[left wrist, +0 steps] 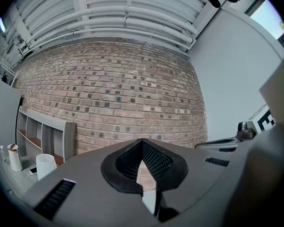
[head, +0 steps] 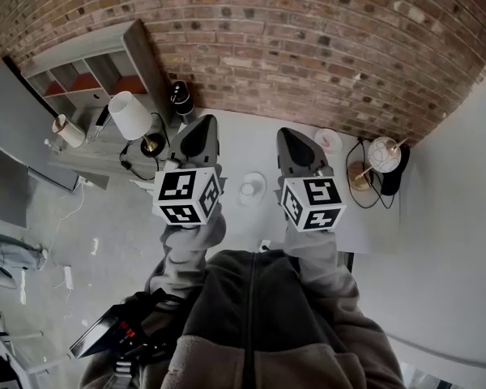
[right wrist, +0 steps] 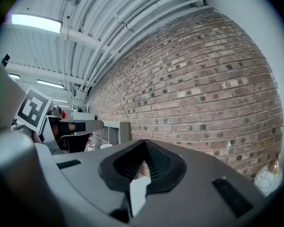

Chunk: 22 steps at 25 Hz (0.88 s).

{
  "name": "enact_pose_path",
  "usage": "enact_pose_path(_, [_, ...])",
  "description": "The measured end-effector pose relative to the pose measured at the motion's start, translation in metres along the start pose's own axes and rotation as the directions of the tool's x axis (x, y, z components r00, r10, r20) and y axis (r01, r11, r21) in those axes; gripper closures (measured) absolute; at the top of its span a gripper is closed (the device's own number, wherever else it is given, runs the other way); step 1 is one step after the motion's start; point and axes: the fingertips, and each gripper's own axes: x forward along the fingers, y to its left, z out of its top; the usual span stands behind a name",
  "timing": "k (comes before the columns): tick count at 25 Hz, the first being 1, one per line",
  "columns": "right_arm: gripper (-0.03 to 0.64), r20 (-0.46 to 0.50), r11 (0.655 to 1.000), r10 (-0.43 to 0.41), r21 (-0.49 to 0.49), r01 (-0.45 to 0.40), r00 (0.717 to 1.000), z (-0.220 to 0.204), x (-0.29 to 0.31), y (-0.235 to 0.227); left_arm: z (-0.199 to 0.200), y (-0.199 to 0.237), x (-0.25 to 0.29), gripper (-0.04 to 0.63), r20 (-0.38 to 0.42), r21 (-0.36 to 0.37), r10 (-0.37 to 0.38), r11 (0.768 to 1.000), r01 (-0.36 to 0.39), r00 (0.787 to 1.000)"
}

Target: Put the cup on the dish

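White tabletop (head: 243, 140), centre of the head view: a small white cup (head: 250, 188) is apparently sitting on a pale round dish (head: 262, 182), between the two grippers. It is too small to confirm contact.

Left gripper (head: 201, 128): jaws clenched tip to tip, grasping nothing, pointing level at the brick wall (left wrist: 123, 93).

Right gripper (head: 292, 140): likewise clenched and empty.

Hazards, as judged:
- Both gripper views are showing only wall and ceiling, so any descent is going in blind to the cup.
- Closed jaws coming down beside the cup are risking clipping its rim, tipping it or skidding the dish.
- A second plate (head: 327, 140) and a globe lamp (head: 383, 154), right of centre, are sitting within the right gripper's likely sweep.
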Motion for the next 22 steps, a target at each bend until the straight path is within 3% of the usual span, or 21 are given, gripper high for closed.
enact_pose_path(6, [0.615,0.021,1.0,0.016,-0.012,-0.015,1.0,0.008,0.007,0.001,0.006,0.005,0.004,0.591,0.016,-0.002,-0.001,1.0,0.001,1.0])
enact_pose_path(22, [0.615,0.038,0.999,0.03,-0.022,-0.029,0.999,0.015,0.022,-0.003,0.013,0.002,0.016,0.591,0.038,-0.083,-0.085,0.993,0.088,0.996])
